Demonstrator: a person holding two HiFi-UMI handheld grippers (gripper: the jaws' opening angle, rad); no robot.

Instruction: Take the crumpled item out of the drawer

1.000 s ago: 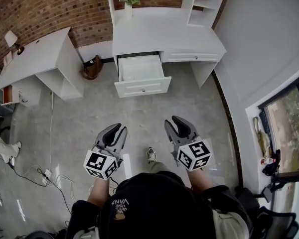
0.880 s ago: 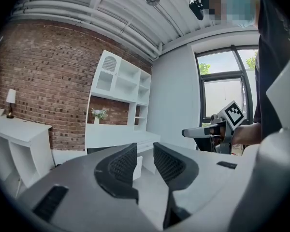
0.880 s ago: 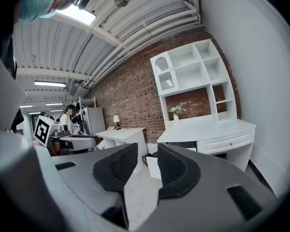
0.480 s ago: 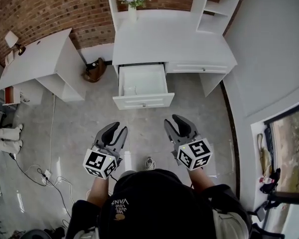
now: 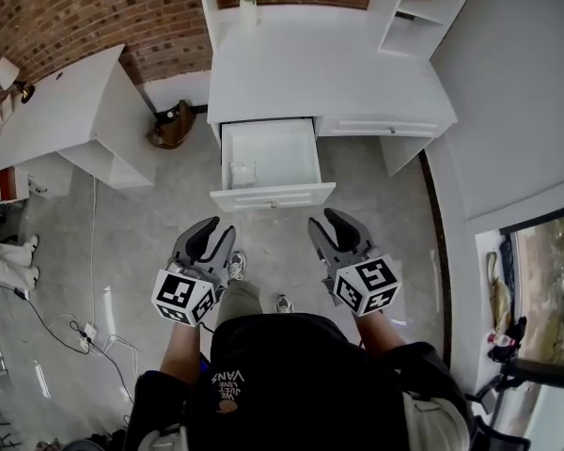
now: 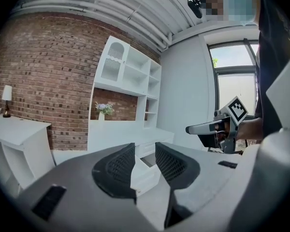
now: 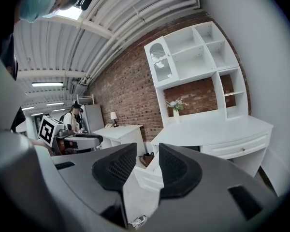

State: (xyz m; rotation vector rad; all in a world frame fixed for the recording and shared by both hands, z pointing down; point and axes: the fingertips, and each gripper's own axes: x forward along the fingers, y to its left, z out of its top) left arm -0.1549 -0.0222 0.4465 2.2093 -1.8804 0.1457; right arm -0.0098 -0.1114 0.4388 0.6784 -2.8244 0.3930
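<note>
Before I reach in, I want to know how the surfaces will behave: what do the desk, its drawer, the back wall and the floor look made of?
Desk: white painted wood or board, matte, uniform colour.
Drawer: same white finish, moulded front panel.
Wall: bare red brick, mortar lines visible.
Floor: smooth grey, probably polished concrete or tile, with a faint sheen.

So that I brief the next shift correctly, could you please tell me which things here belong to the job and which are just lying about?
Job: drawer, open; crumpled item inside it; left gripper and right gripper, jaws opening, nothing between them.
Lying about: vase, lamp, brown bag, side desk.
</note>
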